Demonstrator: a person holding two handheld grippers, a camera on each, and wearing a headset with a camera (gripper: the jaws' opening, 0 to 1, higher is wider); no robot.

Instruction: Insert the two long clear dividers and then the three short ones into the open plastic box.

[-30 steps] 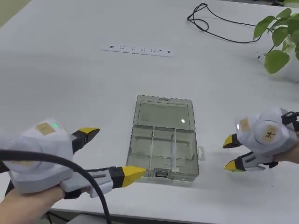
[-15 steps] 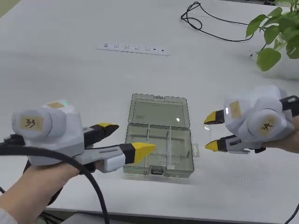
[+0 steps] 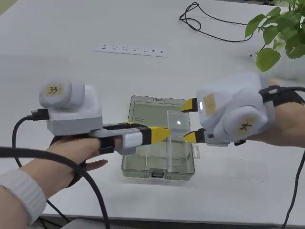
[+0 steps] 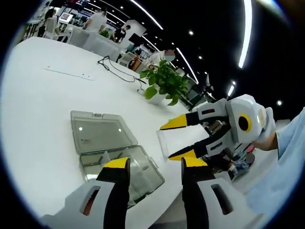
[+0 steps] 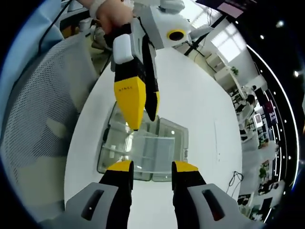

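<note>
White table (image 3: 62,86) carries the open box (image 3: 143,164) near its front edge, its lid (image 3: 147,112) lying flat behind the base. One clear divider (image 3: 176,143) stands on end over the base, its foot down among the compartments.

From the left, the left gripper (image 3: 164,133) reaches over the base, and its yellow tip meets the divider's left edge. Its own view shows a gap between its jaws, yet the head view sets one jaw over the other, so I cannot tell whether it grips the divider. From the right, the right gripper (image 3: 187,121) comes in with its jaws well apart and holding nothing. Its lower tip is just beside the divider's right edge. The two grippers cover part of the lid and the base's back corners.

Farther back lie a power strip (image 3: 131,49) and a looped black cable (image 3: 189,15), with a plant (image 3: 274,33) at the far right corner.

Beyond the plant, the left gripper view adds a dark ceiling with strip lights (image 4: 248,28) and people at distant desks. At the table's near side, the right gripper view adds a mesh chair (image 5: 43,119).
</note>
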